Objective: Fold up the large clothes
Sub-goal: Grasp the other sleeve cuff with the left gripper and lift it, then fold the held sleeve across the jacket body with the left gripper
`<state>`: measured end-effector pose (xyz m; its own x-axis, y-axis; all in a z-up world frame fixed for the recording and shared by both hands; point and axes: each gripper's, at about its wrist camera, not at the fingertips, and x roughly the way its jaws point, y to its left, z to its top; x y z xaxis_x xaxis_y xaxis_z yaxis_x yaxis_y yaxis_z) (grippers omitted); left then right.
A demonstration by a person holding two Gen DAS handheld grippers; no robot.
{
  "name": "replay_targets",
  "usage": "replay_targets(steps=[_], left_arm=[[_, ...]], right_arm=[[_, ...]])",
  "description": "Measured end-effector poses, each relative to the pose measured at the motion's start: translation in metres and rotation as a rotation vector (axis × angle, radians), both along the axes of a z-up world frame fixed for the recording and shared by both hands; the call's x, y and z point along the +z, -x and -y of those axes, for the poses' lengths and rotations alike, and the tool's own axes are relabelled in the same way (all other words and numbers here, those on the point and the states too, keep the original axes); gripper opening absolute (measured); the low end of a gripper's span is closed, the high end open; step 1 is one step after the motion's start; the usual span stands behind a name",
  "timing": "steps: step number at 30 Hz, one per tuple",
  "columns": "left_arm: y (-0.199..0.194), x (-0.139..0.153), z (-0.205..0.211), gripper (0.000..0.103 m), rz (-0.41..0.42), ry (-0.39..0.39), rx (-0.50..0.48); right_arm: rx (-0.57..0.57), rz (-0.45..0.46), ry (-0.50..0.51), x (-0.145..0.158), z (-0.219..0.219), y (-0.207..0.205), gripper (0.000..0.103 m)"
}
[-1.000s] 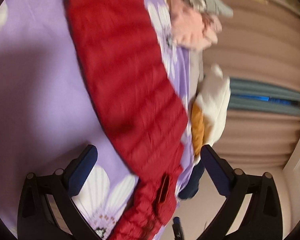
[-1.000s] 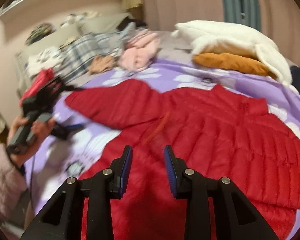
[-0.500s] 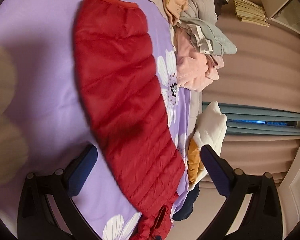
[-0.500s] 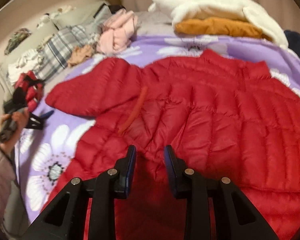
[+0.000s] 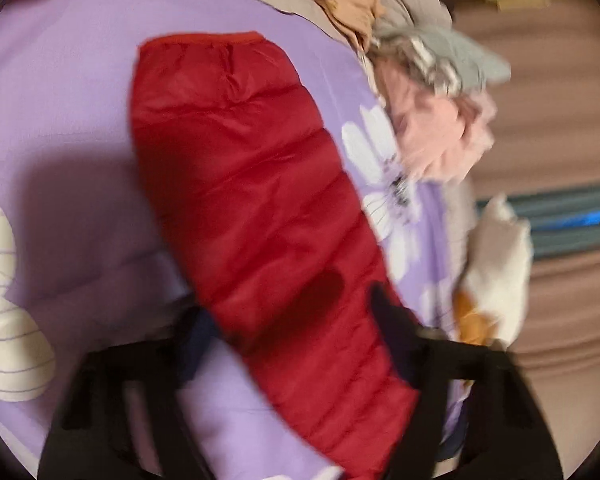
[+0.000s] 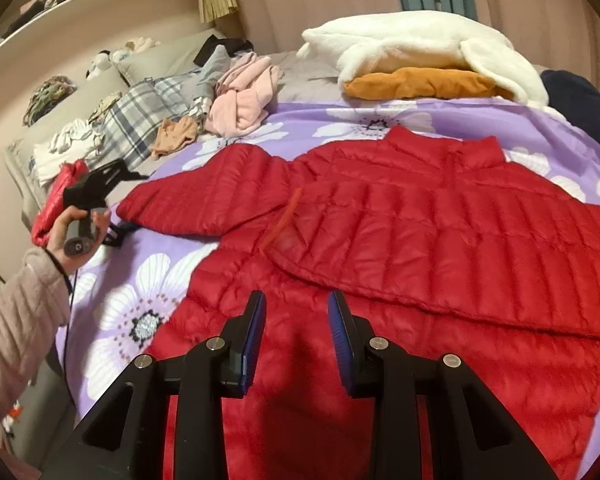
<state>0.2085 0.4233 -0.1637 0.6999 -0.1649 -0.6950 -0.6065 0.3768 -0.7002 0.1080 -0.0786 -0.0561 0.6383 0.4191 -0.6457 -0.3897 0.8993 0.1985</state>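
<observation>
Red puffer jacket (image 6: 440, 240) lies spread on the purple flowered bedspread (image 6: 120, 300), right side already folded in. My left gripper (image 5: 296, 320) is closing across the outstretched sleeve (image 5: 236, 168); my right gripper (image 6: 296, 344) hovers a little apart, empty, over the hem. Next I lift the sleeve inward. Pink clothes (image 6: 244, 96) crowd the bed's far edge.

A white fleece (image 6: 416, 46) lies on an orange garment (image 6: 420, 84) beyond the purple flowered sheet (image 6: 116, 292).
</observation>
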Motion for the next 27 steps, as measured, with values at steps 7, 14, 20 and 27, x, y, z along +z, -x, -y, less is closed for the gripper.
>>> replay_targets(steps=[7,14,20,27], left_arm=[[0.003,0.037,0.019,0.015,-0.028,-0.187,-0.041],[-0.007,0.134,0.112,0.015,0.112,-0.51,-0.263],[-0.009,0.185,0.226,0.015,0.24,-0.72,-0.507],[-0.006,0.167,0.366,0.019,0.277,-0.87,-0.837]], right_arm=[[-0.087,0.016,-0.002,0.003,0.037,0.023,0.032],[-0.178,0.013,-0.061,0.004,0.068,0.038,0.032],[-0.215,0.035,-0.09,0.004,0.083,0.054,0.032],[-0.268,0.025,-0.129,-0.002,0.106,0.068,0.032]])
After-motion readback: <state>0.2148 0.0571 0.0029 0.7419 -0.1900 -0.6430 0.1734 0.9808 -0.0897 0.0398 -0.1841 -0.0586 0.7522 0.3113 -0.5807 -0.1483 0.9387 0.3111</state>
